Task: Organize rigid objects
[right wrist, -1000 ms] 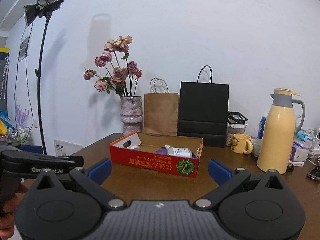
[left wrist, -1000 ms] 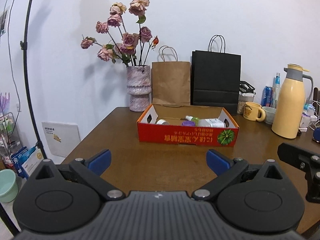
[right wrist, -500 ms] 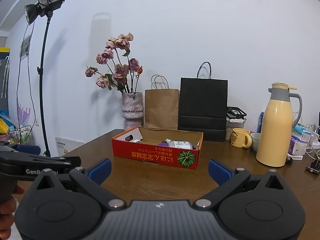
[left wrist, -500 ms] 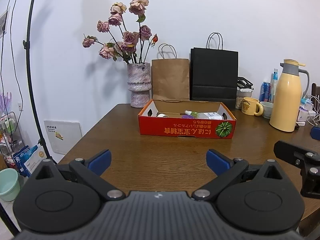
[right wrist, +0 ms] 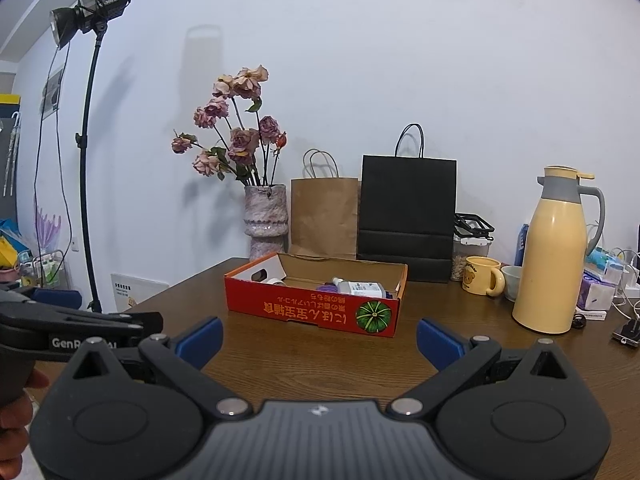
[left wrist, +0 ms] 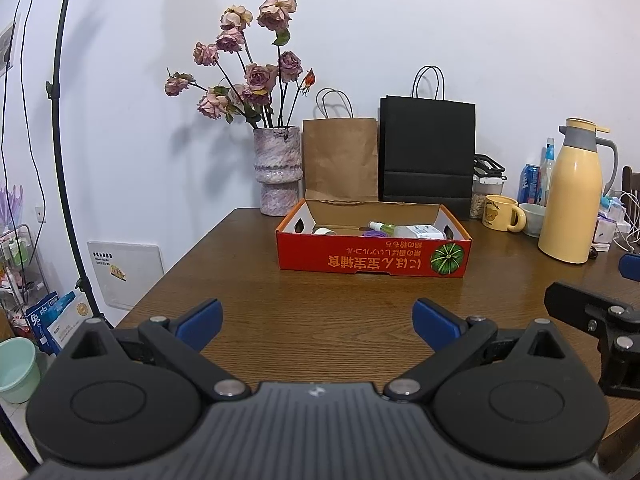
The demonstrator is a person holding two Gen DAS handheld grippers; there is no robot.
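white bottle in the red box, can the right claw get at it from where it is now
Probably yes. The right claw is open and empty, only bare table lies before the red box, and the white bottle lies inside the open top, so it must come over the front wall.

Both claws have drawn back from the red box (left wrist: pixel 374 254), lower.

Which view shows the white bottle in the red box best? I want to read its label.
The left wrist view: the white bottle lies nearly side-on, label end showing above the red box wall. The right wrist view shows the bottle more foreshortened. The label is unreadable in both.
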